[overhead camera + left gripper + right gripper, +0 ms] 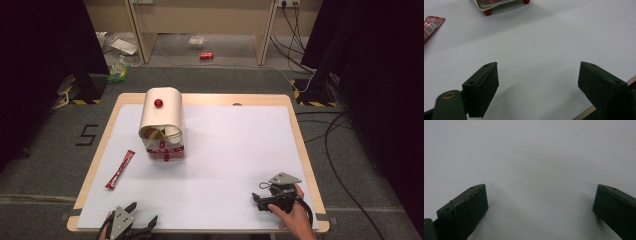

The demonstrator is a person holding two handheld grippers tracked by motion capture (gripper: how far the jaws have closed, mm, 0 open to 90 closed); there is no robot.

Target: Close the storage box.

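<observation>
Even overhead light brightens the white worktop (225, 165) while the room's edges fall dark. Both gripper views look dim and greyish; the near fingers (484, 90) are blurred, casting soft shadows.

We see wide bare white sheet (235, 150) across the middle and right of the bench, open to either tongs. On the left half, the cream box (161, 122) stands tall near the far edge, and the red sachet (120, 169) lies flat just left of it.
</observation>
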